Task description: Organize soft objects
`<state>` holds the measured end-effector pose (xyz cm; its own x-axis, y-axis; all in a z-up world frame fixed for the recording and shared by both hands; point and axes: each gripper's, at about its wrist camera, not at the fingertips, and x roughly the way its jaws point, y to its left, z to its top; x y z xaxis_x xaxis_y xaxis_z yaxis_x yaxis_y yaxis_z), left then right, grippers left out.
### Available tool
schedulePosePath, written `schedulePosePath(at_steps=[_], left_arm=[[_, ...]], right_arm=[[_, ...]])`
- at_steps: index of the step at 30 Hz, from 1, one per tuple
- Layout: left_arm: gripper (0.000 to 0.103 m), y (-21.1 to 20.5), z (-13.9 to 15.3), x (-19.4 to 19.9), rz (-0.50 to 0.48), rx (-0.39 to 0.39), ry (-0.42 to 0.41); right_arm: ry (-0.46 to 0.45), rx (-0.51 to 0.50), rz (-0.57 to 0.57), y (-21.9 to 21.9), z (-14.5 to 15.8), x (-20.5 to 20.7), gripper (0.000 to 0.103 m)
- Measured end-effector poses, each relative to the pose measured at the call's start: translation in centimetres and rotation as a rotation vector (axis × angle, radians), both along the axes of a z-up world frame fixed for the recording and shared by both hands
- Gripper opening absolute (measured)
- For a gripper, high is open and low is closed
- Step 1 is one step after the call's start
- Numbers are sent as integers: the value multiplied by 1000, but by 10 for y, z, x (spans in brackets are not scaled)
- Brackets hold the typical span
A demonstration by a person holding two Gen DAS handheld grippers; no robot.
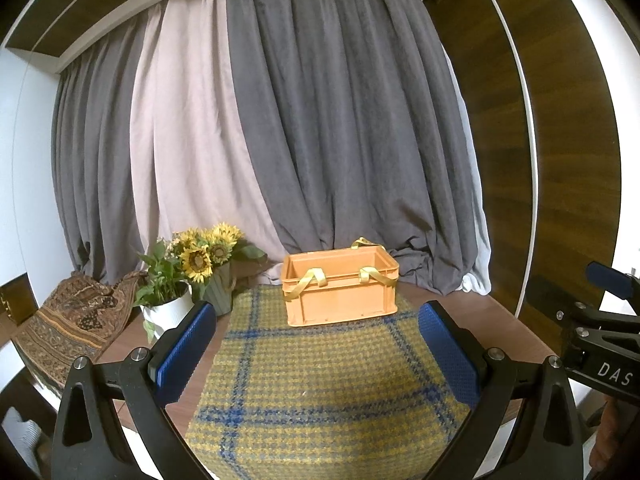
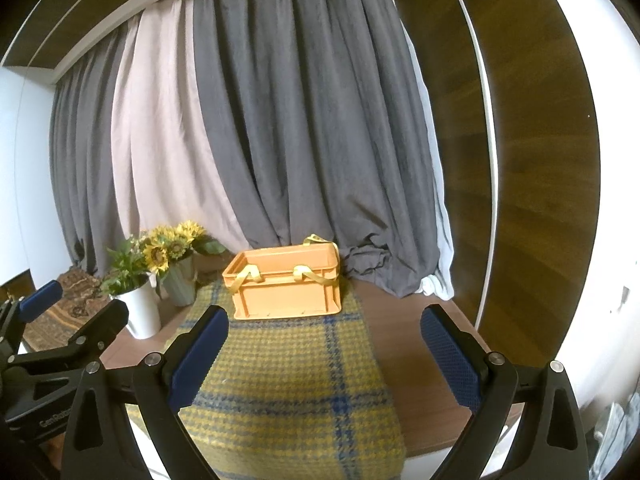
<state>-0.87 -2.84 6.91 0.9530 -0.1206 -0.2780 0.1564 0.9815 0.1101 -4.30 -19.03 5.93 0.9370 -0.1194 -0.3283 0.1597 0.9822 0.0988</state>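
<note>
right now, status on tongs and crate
Left tongs and right tongs open, holding nothing. Crate upright on plaid cloth. Nothing in the way.

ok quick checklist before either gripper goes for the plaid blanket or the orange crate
1. Left gripper open, nothing held: ok.
2. Right gripper open, nothing held: ok.
3. Yellow-and-blue plaid woven blanket lying flat on the brown wooden table, reachable in front of both grippers: ok.
4. Orange plastic crate upright on the blanket's far end, top open: ok.
5. Crate interior free for soft items: cannot tell, floor hidden by its wall.
6. Yellow ribbon handles out of the opening: not ok, they drape over the rim.
</note>
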Motion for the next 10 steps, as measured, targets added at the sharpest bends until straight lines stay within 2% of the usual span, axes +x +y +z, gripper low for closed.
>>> schedulePosePath(at_steps=[10], left_arm=[[103,-1,0,-5,4,-2,-5]], right_arm=[[-1,0,0,0,0,-1,98]])
